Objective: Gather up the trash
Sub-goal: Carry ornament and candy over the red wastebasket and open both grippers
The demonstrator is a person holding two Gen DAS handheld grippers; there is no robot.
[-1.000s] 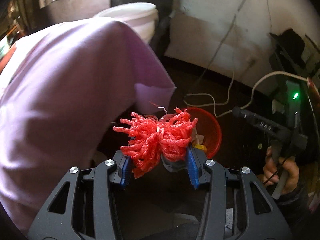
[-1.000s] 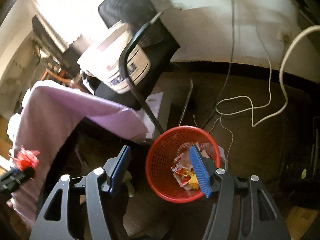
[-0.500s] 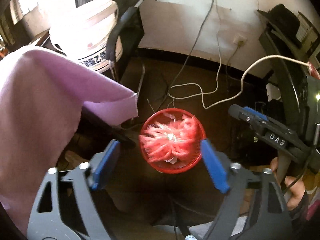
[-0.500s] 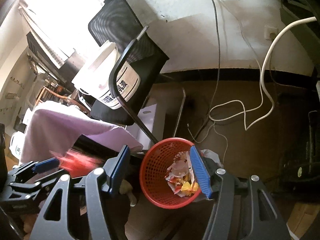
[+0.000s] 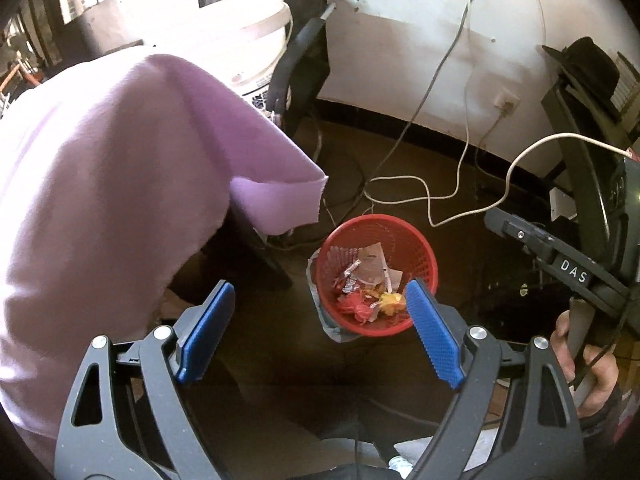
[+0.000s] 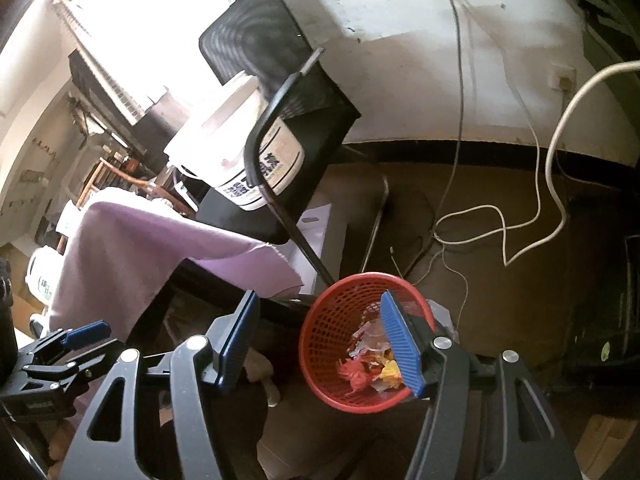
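**Asker:** Red plastic is the brightest thing here, isn't it? What is it?

**Describer:** It is a small red mesh wastebasket [image 5: 416, 248] standing on a dark brown floor [image 5: 400, 152]. Inside lie crumpled wrappers and paper scraps [image 5: 370, 268], a yellow piece, and a red tasselled bundle [image 5: 354, 306] low in the basket, towards its near side.

**Asker:** Where are the two grippers?

**Describer:** Both hang above the floor, pointing down at the basket. The left gripper [image 5: 320, 332] has its blue pads [image 5: 206, 330] spread wide with nothing between them; the basket shows through the gap, nearer the right-hand pad. The right gripper [image 6: 320, 344] also stands open and holds nothing, and one of its pads crosses in front of the basket rim. A hand [image 5: 588, 364] grips the right gripper's handle at the edge of the left camera's view (only the fingers show).

**Asker:** What surrounds the basket?

**Describer:** A lilac cloth [image 5: 120, 184] drapes over something to the left, its corner hanging near the basket. Behind it a white bucket [image 6: 240, 152] sits on a black mesh office chair [image 6: 260, 44]. Thin cables [image 5: 420, 196] trail across the floor from a scuffed white wall [image 5: 420, 48]. A black hat [image 5: 588, 64] rests on dark equipment at the right.
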